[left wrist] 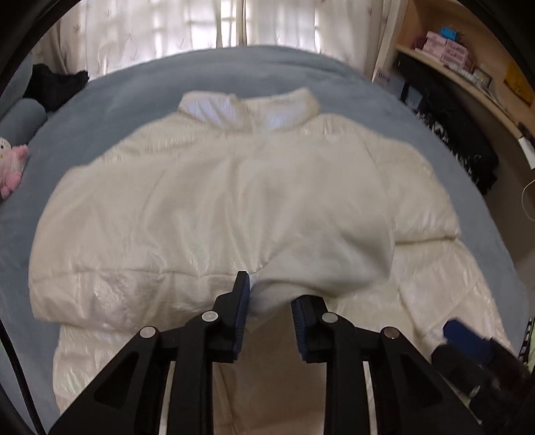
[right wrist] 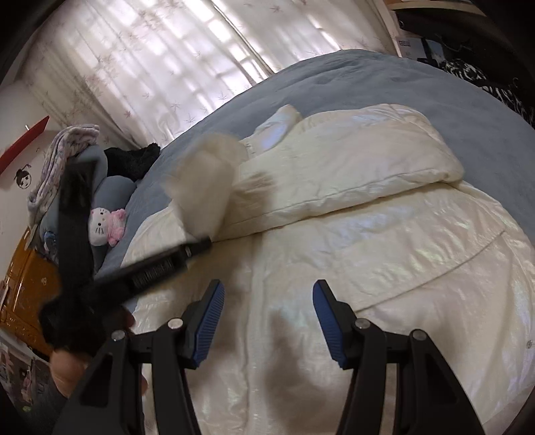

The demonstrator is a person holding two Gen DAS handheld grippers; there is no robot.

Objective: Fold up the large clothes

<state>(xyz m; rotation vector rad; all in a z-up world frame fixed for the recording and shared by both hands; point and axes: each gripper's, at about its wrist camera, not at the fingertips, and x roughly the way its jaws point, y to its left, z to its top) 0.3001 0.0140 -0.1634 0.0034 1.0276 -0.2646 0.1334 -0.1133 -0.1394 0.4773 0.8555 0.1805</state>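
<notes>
**White puffer jacket on bed, left sleeve cuff between left jaws**

One white quilted jacket [left wrist: 187, 207] lies spread on the grey-blue bed [left wrist: 127, 100], collar toward the curtains [left wrist: 200, 23]. One sleeve [right wrist: 351, 157] is folded across the body.

Left gripper [left wrist: 269, 311]: jaws a little apart, the other sleeve's cuff [left wrist: 321, 257] between them; the fabric touches the left pad, clear of the right one, so no firm clamp visible. Image blurred.

Right gripper [right wrist: 267, 321]: jaws well apart, nothing between them, above the jacket's lower body. In its view the left gripper crosses in front, cuff raised.

Around: one pink-and-white plush toy [right wrist: 107, 224] and one black garment [left wrist: 57, 85] at the bed's far left; shelves [left wrist: 468, 63] with boxes on the right.
</notes>
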